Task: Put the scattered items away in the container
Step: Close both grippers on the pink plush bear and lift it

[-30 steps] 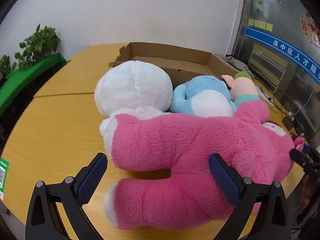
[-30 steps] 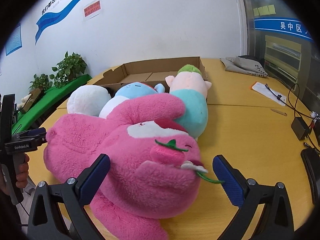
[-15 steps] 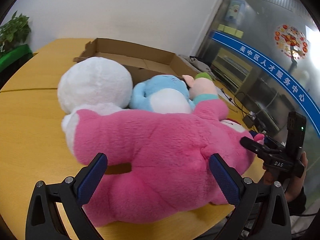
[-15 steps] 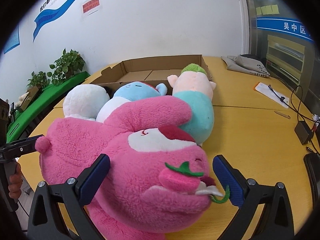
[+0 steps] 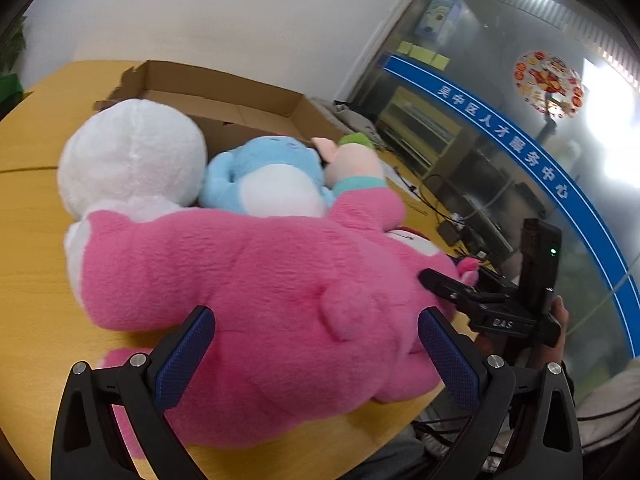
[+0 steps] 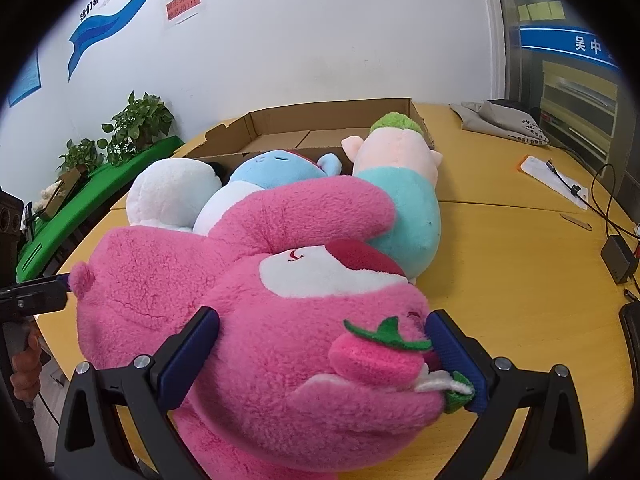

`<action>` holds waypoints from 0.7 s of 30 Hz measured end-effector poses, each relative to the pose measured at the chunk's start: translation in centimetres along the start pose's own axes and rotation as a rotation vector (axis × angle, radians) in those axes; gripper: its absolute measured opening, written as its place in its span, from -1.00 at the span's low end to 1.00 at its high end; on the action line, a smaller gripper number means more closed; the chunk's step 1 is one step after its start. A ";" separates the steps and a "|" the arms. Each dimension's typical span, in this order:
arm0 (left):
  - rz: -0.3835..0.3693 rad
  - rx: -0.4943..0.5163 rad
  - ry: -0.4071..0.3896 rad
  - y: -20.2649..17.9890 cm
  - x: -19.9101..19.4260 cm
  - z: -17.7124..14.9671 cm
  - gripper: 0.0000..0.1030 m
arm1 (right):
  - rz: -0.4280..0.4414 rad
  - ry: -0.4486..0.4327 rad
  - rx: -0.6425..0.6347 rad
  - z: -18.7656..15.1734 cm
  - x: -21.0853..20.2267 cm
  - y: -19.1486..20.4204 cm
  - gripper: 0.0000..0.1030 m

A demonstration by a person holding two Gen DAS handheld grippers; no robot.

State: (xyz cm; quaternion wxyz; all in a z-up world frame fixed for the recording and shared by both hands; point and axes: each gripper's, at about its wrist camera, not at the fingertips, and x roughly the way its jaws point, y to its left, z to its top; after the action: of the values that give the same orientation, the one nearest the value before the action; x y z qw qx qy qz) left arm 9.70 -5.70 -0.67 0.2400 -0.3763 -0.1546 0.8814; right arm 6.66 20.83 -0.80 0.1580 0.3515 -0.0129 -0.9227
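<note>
Pink plush bear [image 6: 248,320] fills the lower centre, lying on the worktop [image 6: 512,280] before the cardboard box [image 6: 320,128]. Right gripper [image 6: 320,352] fingers pinch its head; left gripper [image 5: 316,352] fingers straddle its rump, spread. Soft, light, squashy: grip deep.

A yellow wooden table [image 6: 500,280] carries everything. On it, near, lies a pink plush [image 6: 248,320]. Behind it lie a white plush [image 6: 172,196], a blue plush [image 6: 272,168] and a pig plush [image 6: 400,184]. Far stands an open box [image 6: 320,120]. At right lie a grey cloth [image 6: 504,120], cables [image 6: 600,200] and an adapter [image 6: 618,260].
</note>
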 end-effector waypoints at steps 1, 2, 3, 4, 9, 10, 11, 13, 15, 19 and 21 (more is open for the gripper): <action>0.022 0.010 0.013 -0.2 0.3 0.0 0.99 | 0.001 -0.001 -0.001 0.0 0.0 0.0 0.99; 0.045 0.012 0.028 -0.1 0.8 0.0 0.99 | 0.001 -0.001 -0.002 0.0 0.0 -0.1 0.99; 0.055 0.007 0.039 -0.1 1.2 -0.1 0.99 | 0.002 -0.003 -0.003 0.0 0.0 -0.2 0.99; 0.060 -0.002 0.049 0.1 1.6 -0.1 0.99 | 0.003 -0.006 -0.004 0.0 -0.1 -0.2 0.99; 0.082 -0.046 0.106 1.6 3.6 -0.2 1.00 | -0.008 -0.042 -0.034 0.1 -0.4 0.1 0.99; 0.075 -0.048 0.104 1.8 3.6 -0.2 1.00 | -0.020 -0.061 -0.052 0.0 -0.6 0.2 0.99; 0.075 -0.044 0.104 1.8 3.7 -0.3 0.99 | -0.033 -0.077 -0.071 0.0 -0.8 0.3 0.99; 0.072 -0.036 0.107 1.7 3.7 -0.2 0.95 | -0.051 -0.096 -0.106 -0.1 -0.9 0.5 0.99; 0.063 -0.036 0.109 1.9 3.7 -0.1 0.89 | -0.044 -0.094 -0.101 -0.1 -0.7 0.3 0.99; 0.045 -0.041 0.107 2.3 3.5 -0.1 0.81 | 0.057 -0.028 0.033 -0.6 0.9 -1.9 0.99; 0.042 -0.037 0.105 2.3 3.5 -0.1 0.75 | 0.143 0.024 0.130 -1.2 2.4 -3.4 1.00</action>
State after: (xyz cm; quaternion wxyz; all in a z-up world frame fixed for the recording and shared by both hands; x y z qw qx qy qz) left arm 6.99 -5.68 -3.85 0.2221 -0.4298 -0.1500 0.8623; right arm 4.77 23.49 -3.68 0.2005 0.3700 -0.0957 -0.9021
